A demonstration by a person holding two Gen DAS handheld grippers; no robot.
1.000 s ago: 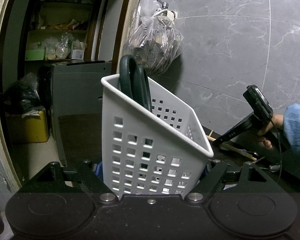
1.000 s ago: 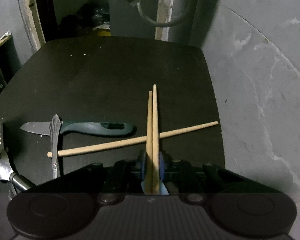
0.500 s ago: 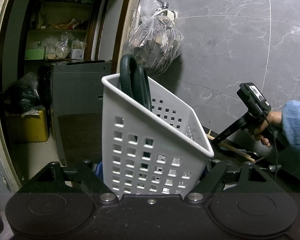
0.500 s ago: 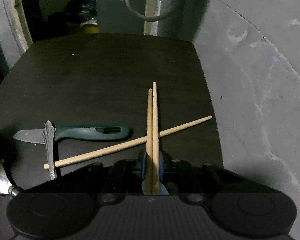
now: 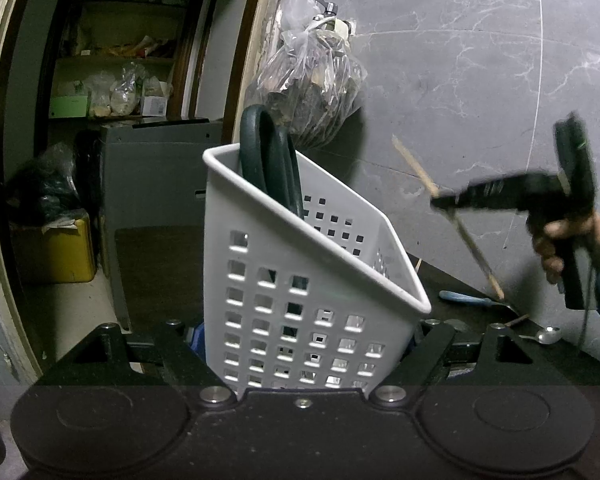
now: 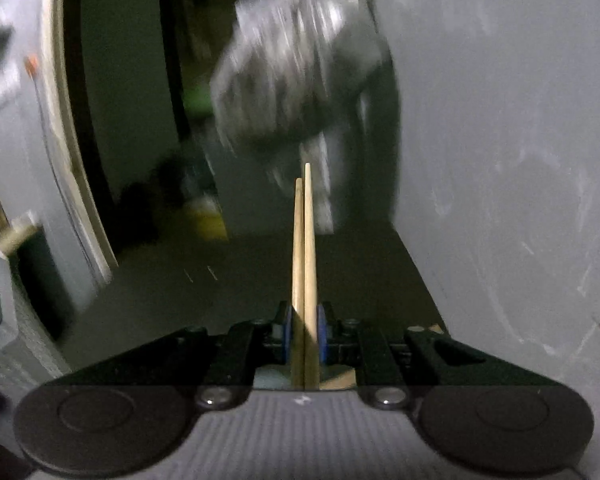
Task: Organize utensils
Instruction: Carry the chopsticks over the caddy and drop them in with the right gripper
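My left gripper (image 5: 300,344) is shut on a white perforated utensil basket (image 5: 300,280), tilted, with dark green scissor handles (image 5: 268,164) sticking out of it. My right gripper (image 6: 303,332) is shut on two wooden chopsticks (image 6: 304,264) that point forward. In the left wrist view the right gripper (image 5: 444,202) is raised above the black table at the right, holding the chopsticks (image 5: 472,240) at a slant, blurred by motion.
A blue-handled utensil (image 5: 468,300) and a spoon (image 5: 548,334) lie on the black table (image 5: 460,280) behind the basket. A plastic bag (image 5: 312,92) hangs on the marble wall. A doorway with shelves is at the left.
My right gripper has lifted the two chopsticks off the table and swung upward; the knife, fork and third chopstick have left its view. The left gripper and basket have not moved.
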